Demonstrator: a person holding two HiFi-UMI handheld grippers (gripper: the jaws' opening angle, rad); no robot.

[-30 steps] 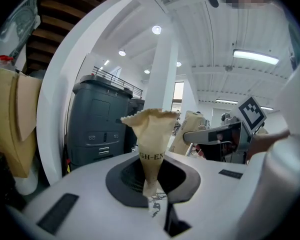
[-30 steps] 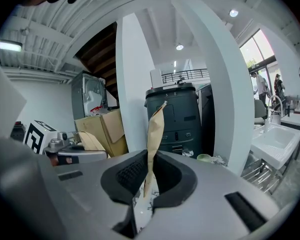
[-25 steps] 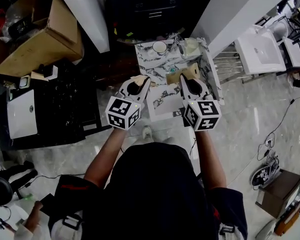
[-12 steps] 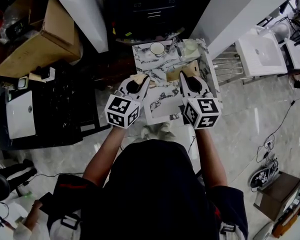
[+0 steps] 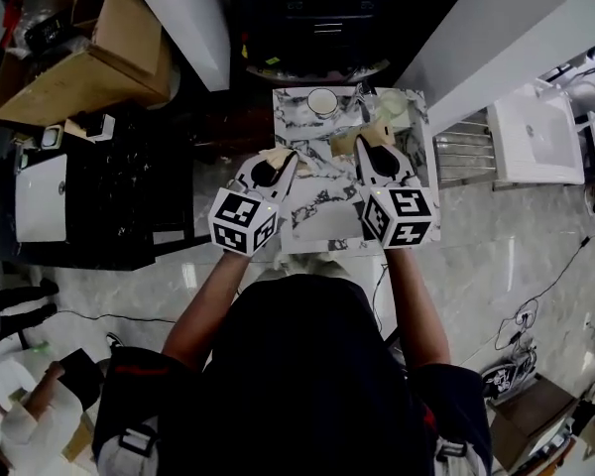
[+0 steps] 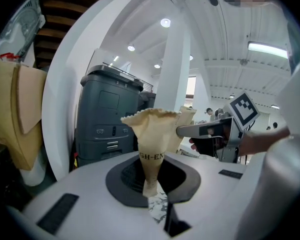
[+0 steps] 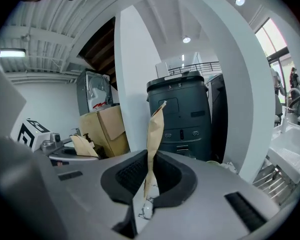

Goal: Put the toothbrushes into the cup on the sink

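Note:
Two beige paper toothbrush packets are held up in front of me, one in each gripper. My left gripper (image 5: 282,164) is shut on the narrow end of a crimped packet (image 6: 151,134); the toothbrush inside is hidden. My right gripper (image 5: 369,147) is shut on a flat, thin packet (image 7: 153,134), which I see edge-on. The right gripper (image 6: 210,130) also shows beside the left packet. Both grippers hover over the near part of the marble sink top (image 5: 317,201). A white cup (image 5: 322,100) stands at its far edge, beyond both grippers.
A faucet (image 5: 362,102) and a pale glass (image 5: 389,108) stand right of the cup. A cardboard box (image 5: 89,58) and a black cabinet (image 5: 129,196) lie left. A white basin (image 5: 535,137) sits at the right. A dark grey machine (image 7: 182,116) and a white column (image 6: 175,69) stand ahead.
Both grippers have moved forward over the marble sink top, each still gripping its packet. The cup now lies closer to them.

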